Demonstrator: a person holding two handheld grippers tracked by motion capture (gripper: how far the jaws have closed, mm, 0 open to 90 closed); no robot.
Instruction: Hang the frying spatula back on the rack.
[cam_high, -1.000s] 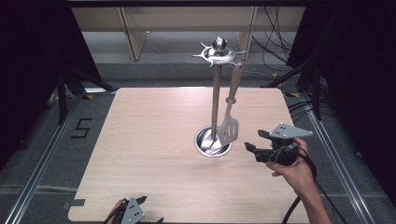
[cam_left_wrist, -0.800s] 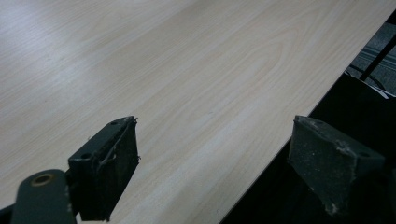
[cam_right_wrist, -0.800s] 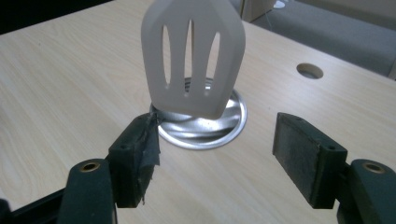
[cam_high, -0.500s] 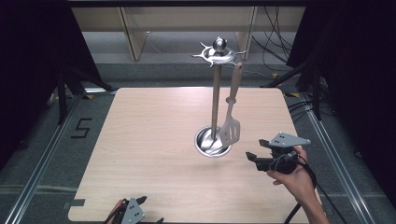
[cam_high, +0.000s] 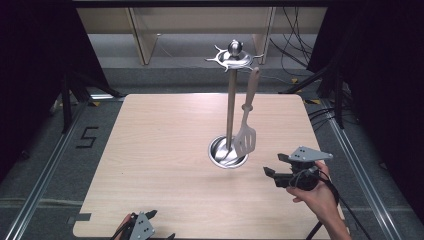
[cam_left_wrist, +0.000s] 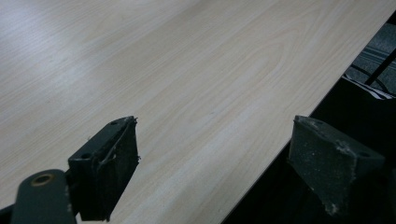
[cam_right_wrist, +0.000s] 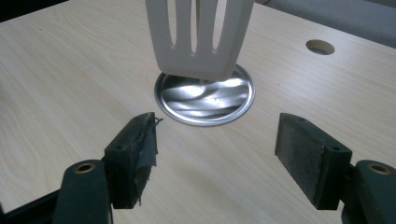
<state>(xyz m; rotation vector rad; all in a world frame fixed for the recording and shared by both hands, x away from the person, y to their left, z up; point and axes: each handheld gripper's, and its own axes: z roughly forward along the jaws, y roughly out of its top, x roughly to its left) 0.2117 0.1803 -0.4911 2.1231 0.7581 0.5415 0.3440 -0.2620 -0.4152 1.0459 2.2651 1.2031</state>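
Observation:
A metal utensil stand (cam_high: 230, 105) rises from a round steel base (cam_high: 227, 152) near the middle of the wooden table (cam_high: 160, 150). A white slotted spatula (cam_high: 247, 120) hangs from the stand's top ring, its blade just above the base (cam_right_wrist: 204, 97). My right gripper (cam_high: 272, 167) is held by a hand at the right front, a little way right of the base, open and holding nothing. In the right gripper view the spatula blade (cam_right_wrist: 198, 37) hangs ahead of the jaws. My left gripper (cam_high: 155, 225) sits at the table's front edge, open, over bare wood (cam_left_wrist: 187, 79).
A round hole (cam_right_wrist: 320, 46) is cut in the tabletop beyond the base. Wooden shelving (cam_high: 200, 30) stands behind the table, with cables (cam_high: 300, 40) on the floor at the back right. Metal rails (cam_high: 45, 175) flank the table.
My right gripper has drawn back toward the front of the table, away from the spatula and base. The left gripper has stayed at the front edge.

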